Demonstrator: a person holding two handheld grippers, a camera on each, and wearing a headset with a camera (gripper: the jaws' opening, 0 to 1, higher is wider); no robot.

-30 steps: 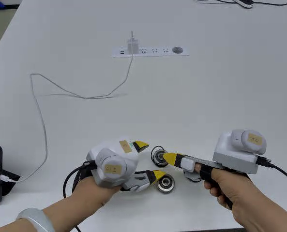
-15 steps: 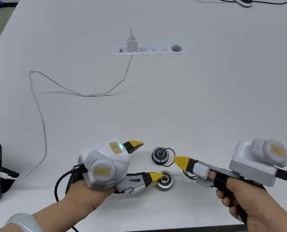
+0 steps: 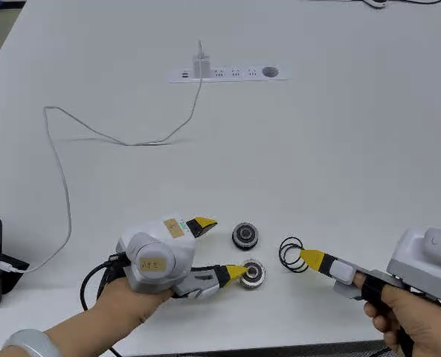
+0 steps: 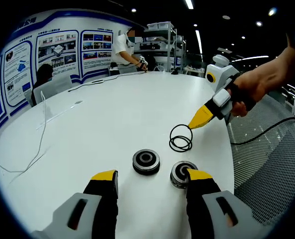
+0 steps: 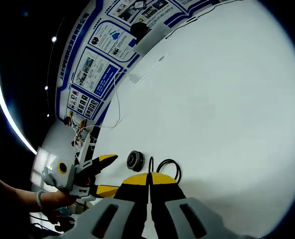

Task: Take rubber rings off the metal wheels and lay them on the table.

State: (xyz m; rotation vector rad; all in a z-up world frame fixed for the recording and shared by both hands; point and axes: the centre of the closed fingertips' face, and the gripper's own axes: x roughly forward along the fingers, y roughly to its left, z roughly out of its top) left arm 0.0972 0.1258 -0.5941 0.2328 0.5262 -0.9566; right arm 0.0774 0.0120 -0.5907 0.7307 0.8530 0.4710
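While the left gripper (image 3: 221, 247) stands spread with one jaw against the near wheel (image 3: 253, 274), the right gripper (image 3: 310, 259), jaws pressed together, touches the rings (image 3: 290, 253) lying on the table (image 3: 339, 149). Pulling away could drag them.

head view down over table (image 3: 317, 149); gripper views low, opposed, share rubber rings (image 4: 181, 138).

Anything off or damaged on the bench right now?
Nothing stands out. The rubber rings lie loose on the table at the shut right gripper; both metal wheels sit flat by the open left gripper.
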